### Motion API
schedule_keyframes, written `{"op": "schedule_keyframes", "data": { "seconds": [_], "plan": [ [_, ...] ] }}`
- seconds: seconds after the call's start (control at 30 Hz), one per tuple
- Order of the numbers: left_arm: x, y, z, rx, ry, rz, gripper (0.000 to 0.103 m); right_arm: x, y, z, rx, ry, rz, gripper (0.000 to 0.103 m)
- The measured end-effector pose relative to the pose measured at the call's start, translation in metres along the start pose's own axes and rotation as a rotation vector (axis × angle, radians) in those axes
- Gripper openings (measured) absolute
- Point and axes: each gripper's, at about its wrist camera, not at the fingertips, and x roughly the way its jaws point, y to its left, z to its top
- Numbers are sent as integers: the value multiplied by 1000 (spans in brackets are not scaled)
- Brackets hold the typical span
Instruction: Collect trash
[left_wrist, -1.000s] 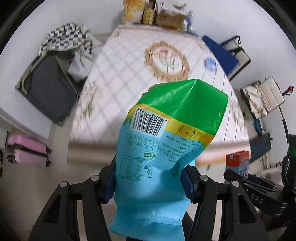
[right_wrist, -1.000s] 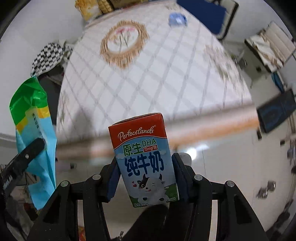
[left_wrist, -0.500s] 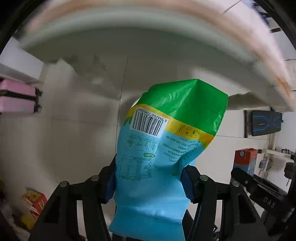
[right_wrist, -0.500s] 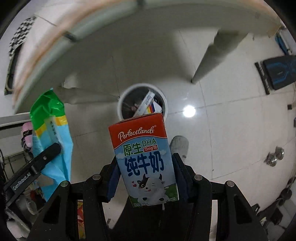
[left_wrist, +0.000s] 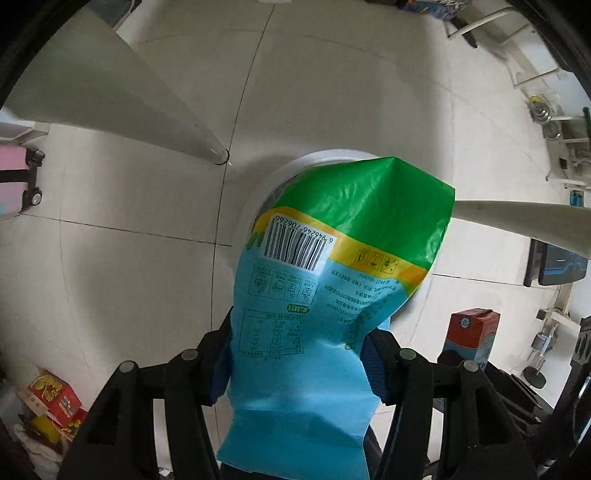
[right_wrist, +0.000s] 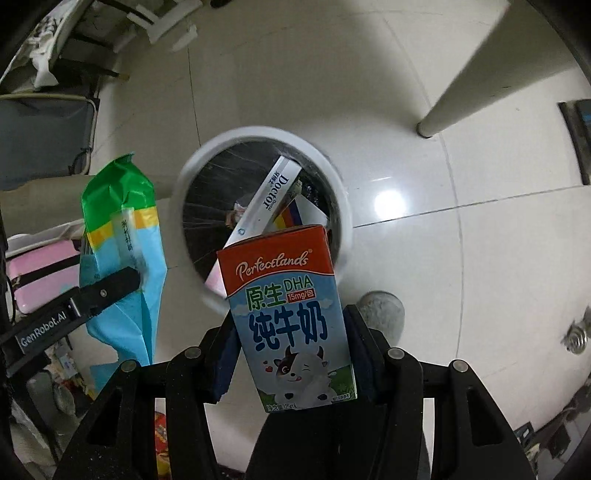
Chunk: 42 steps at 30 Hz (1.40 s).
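Both grippers have dropped from above the patterned tabletop to under it, and now point steeply down at a white-rimmed trash bin (right_wrist: 343, 206) on the tiled floor.

Left gripper (left_wrist: 299, 354) has its jaws about half apart, pads pinching the lower half of a blue and green snack bag (left_wrist: 332, 280). Its long axis runs along the fingers, green sealed end pointing away, over the near left of the bin rim.

Right gripper (right_wrist: 291, 347) is clamped on the sides of a small milk carton (right_wrist: 288, 314), upright in the jaws, red top pointing toward the bin mouth.

Holding each piece lengthwise probably lets it slide straight in on release. A toothpaste box (right_wrist: 266, 199) already leans inside the bin, between two table legs (right_wrist: 465, 70).
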Motion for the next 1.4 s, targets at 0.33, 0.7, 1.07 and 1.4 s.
{"op": "schedule_keyframes", "data": {
  "seconds": [0.33, 0.7, 1.07, 1.4],
  "plan": [
    [17, 6, 1, -37, 31, -47, 95, 43, 0, 29, -48, -10, 37, 60],
    [-43, 17, -41, -29, -76, 12, 100, 9, 4, 15, -77, -58, 33, 101],
    [-66, 45, -70, -17, -168, 50, 100, -43, 10, -17, -125, -152, -68, 102],
    [-98, 45, -99, -8, -178, 25, 100, -69, 8, -39, -104, -152, -65, 102]
  ]
}}
